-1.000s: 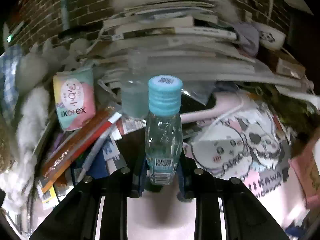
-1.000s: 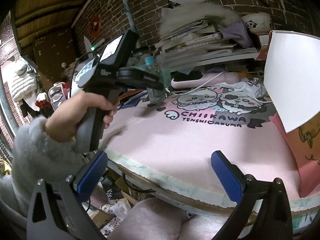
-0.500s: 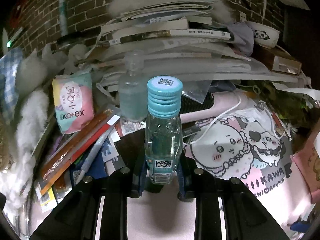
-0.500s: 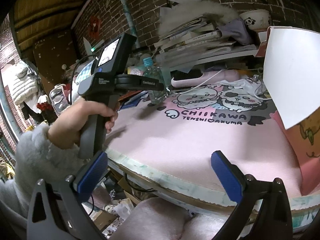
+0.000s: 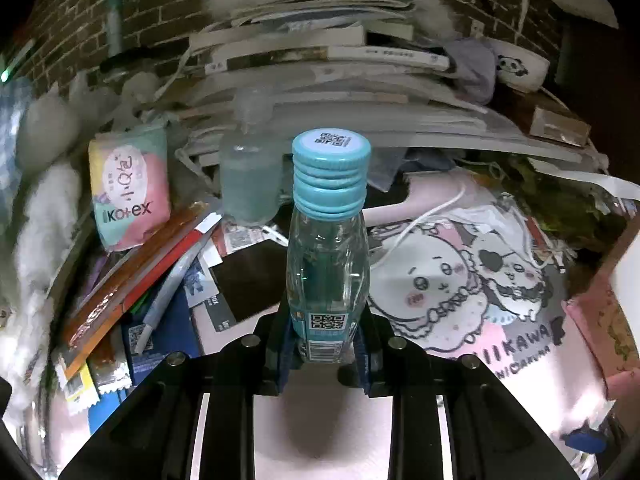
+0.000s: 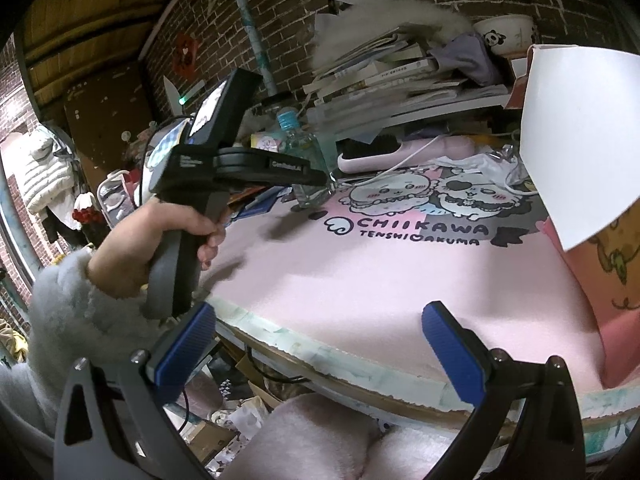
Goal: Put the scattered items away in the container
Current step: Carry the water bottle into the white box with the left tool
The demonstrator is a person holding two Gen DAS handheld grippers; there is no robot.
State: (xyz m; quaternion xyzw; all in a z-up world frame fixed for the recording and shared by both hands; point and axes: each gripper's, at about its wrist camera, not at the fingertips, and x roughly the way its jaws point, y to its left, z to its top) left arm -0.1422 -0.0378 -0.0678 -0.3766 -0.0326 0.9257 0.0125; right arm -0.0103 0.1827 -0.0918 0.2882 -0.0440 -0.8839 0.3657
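My left gripper (image 5: pixel 326 344) is shut on the lower body of a small clear bottle (image 5: pixel 328 248) with a light blue ribbed cap, holding it upright over the pink mat (image 5: pixel 320 420). The right wrist view shows the same bottle (image 6: pixel 304 152) in the left gripper (image 6: pixel 320 184), held by a hand in a fluffy sleeve at the mat's far left. My right gripper (image 6: pixel 316 344) is open and holds nothing, hovering at the table's front edge. A pink box (image 6: pixel 600 280) with a raised white flap (image 6: pixel 576 136) stands at the right.
Behind the bottle lie a Kotex pack (image 5: pixel 128 188), a second translucent bottle (image 5: pixel 250 180), orange and red sachets (image 5: pixel 136 276) and papers. A tall stack of books (image 5: pixel 320 80) lines the brick wall, with a panda bowl (image 5: pixel 518 68), a pink brush (image 6: pixel 404 152) and a white cable (image 5: pixel 420 220).
The left gripper, still shut on the bottle, has shifted slightly, and the pink box's edge now shows at the right of its view. The right gripper has hardly moved.
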